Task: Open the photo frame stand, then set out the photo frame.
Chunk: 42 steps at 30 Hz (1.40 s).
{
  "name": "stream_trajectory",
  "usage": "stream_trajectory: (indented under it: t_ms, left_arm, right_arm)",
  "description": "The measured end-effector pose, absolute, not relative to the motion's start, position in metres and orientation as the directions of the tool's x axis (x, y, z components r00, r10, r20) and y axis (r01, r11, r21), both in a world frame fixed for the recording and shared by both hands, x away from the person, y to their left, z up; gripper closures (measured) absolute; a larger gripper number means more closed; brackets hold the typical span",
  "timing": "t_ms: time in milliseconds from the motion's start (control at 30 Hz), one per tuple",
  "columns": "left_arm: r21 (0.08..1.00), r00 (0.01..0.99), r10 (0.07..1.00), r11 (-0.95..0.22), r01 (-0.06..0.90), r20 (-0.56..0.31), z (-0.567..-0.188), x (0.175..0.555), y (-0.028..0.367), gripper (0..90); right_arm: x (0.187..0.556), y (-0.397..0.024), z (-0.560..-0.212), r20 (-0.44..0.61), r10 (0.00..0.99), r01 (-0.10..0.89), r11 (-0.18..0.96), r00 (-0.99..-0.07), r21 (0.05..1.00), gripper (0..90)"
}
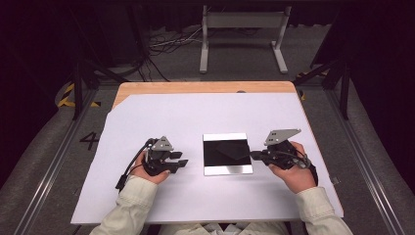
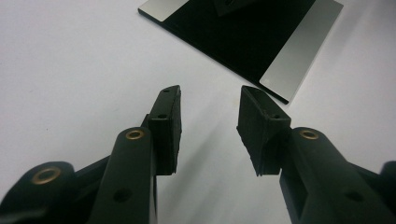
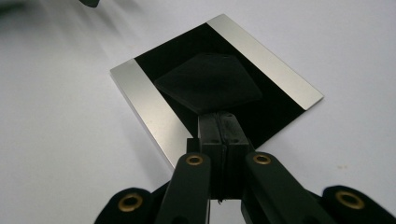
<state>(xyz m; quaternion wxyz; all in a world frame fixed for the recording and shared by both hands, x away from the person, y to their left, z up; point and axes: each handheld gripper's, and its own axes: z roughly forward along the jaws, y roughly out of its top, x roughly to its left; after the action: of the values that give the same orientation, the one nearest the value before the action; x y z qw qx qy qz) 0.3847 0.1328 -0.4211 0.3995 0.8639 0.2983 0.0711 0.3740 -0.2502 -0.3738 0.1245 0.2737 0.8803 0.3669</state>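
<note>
A white sheet (image 1: pixel 161 117) covers most of a wooden table (image 1: pixel 195 87) in a dark room, with grey floor, cables and a pale metal stand (image 1: pixel 243 34) in the upper middle of the high view.

Nearest the lower edge of that view, two pale sleeves come in from the bottom. At lower left of centre the left gripper (image 1: pixel 181 163) rests on the sheet with its jaws parted and nothing between them; in the left gripper view its pads (image 2: pixel 169 123) stand apart over bare white sheet. At lower right of centre the right gripper (image 1: pixel 253 155) has its jaws pressed flat together, tips at the right edge of the plate (image 1: pixel 227 153); whether they pinch anything I cannot tell.

The plate lies flat in the middle of the frame, between the two grippers: a black square with a silvery band along two opposite edges. On its black middle sits a dark, flat, roughly five-sided piece (image 3: pixel 208 81), just beyond the right gripper's closed tips (image 3: pixel 219 123) in the right gripper view.

The right gripper is the nearer tool, its tips pointing leftward in the high view at the dark piece. The left gripper points rightward at the plate's left edge, with a strip of bare sheet between.
</note>
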Motion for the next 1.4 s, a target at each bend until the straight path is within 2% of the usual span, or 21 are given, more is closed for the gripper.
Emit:
stream_trajectory:
  t_ms: [133, 433, 767, 867, 1400]
  left_arm:
    - [0.731, 0.813, 0.571, -0.506, 0.457, -0.113, -0.422, 0.385, 0.132, 60.0]
    - [0.729, 0.815, 0.569, -0.511, 0.456, -0.111, -0.422, 0.385, 0.132, 60.0]
    - [0.727, 0.812, 0.574, -0.511, 0.459, -0.109, -0.423, 0.385, 0.131, 59.8]
    - [0.729, 0.809, 0.577, -0.505, 0.462, -0.113, -0.422, 0.384, 0.132, 59.8]
    - [0.729, 0.804, 0.584, -0.501, 0.466, -0.112, -0.423, 0.384, 0.132, 59.4]
  right_arm:
    - [0.374, -0.257, -0.370, 0.002, 0.603, 0.418, 0.550, -0.798, 0.723, 89.5]
    - [0.377, -0.265, -0.368, 0.108, 0.674, 0.522, 0.451, -0.731, 0.724, 76.1]
    - [0.380, -0.269, -0.363, 0.172, 0.708, 0.587, 0.395, -0.685, 0.707, 68.5]
    - [0.383, -0.270, -0.363, 0.242, 0.710, 0.629, 0.349, -0.661, 0.694, 63.5]
    - [0.400, -0.264, -0.351, 0.290, 0.744, 0.717, 0.344, -0.602, 0.606, 58.8]
